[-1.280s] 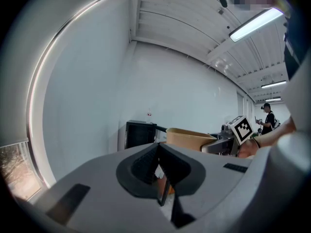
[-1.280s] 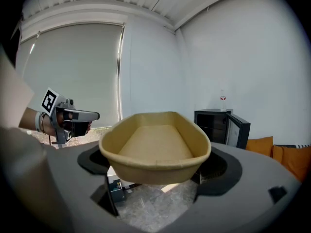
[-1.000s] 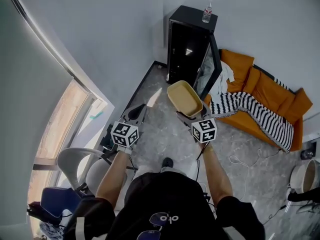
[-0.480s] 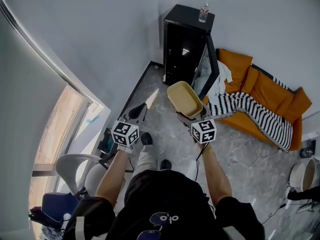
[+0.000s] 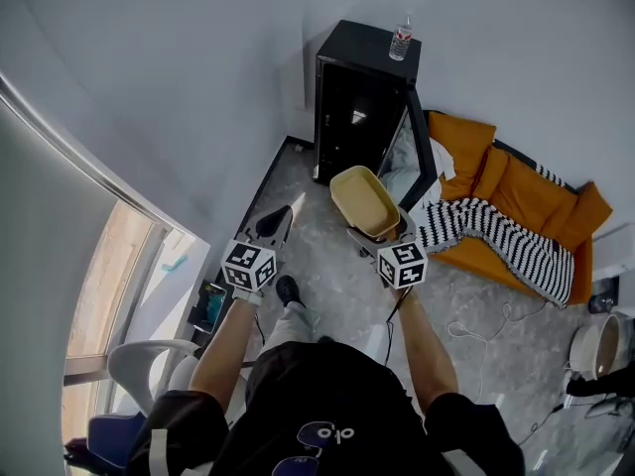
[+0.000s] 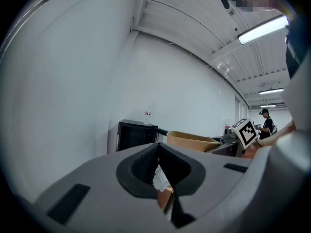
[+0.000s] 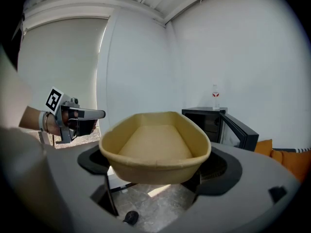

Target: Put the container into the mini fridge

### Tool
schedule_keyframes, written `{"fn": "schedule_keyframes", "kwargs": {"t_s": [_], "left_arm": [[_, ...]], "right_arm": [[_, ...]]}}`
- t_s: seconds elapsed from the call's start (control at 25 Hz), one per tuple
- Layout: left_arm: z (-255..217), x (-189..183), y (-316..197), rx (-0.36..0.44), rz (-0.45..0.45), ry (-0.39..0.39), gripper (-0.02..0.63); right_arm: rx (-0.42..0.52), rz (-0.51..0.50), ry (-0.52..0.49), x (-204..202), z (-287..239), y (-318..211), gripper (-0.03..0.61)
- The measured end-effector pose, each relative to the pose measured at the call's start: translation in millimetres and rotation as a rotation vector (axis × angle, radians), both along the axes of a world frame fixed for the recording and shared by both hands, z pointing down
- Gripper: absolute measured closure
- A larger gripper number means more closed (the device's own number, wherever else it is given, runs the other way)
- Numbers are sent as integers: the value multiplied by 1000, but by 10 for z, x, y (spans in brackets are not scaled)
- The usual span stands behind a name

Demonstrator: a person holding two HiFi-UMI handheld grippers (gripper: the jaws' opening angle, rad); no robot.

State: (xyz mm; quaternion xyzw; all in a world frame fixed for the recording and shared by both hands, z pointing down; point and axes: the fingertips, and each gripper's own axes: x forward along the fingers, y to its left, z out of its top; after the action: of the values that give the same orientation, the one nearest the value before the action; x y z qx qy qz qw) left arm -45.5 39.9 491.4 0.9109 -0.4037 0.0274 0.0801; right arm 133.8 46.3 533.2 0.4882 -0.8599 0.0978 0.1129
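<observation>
The black mini fridge [image 5: 359,97] stands against the wall with its door [image 5: 418,152] swung open to the right and a water bottle [image 5: 399,38] on top. My right gripper [image 5: 382,234] is shut on the near end of a tan oval container [image 5: 365,201], held level above the floor in front of the fridge. In the right gripper view the empty container [image 7: 155,147] fills the middle, with the fridge [image 7: 210,122] behind it at right. My left gripper [image 5: 279,220] hangs to the left, shut on nothing. Its jaws [image 6: 158,152] meet in the left gripper view.
An orange sofa [image 5: 536,191] with a striped blanket [image 5: 501,234] lies right of the fridge. Cables [image 5: 476,323] trail on the marble floor. A white chair [image 5: 144,365] and a curved window wall are at left. A person [image 6: 267,124] stands far off.
The person has stepped toward the fridge, so it looks nearer and the chair slid back. The container stays held in my right gripper; the left stays shut.
</observation>
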Motion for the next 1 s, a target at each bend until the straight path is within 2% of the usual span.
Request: {"fn": "schedule_keyframes", "kwargs": {"t_s": [0.56,1.0], "left_arm": [[-98,-269,-1608,-13,70,11,606],[47,-541,-2220,-35,114,1,606]], "right_arm": [[-19,54,19,-341,-72,-1519,38],[-25,116,9,-527,25,-2142,38]]}}
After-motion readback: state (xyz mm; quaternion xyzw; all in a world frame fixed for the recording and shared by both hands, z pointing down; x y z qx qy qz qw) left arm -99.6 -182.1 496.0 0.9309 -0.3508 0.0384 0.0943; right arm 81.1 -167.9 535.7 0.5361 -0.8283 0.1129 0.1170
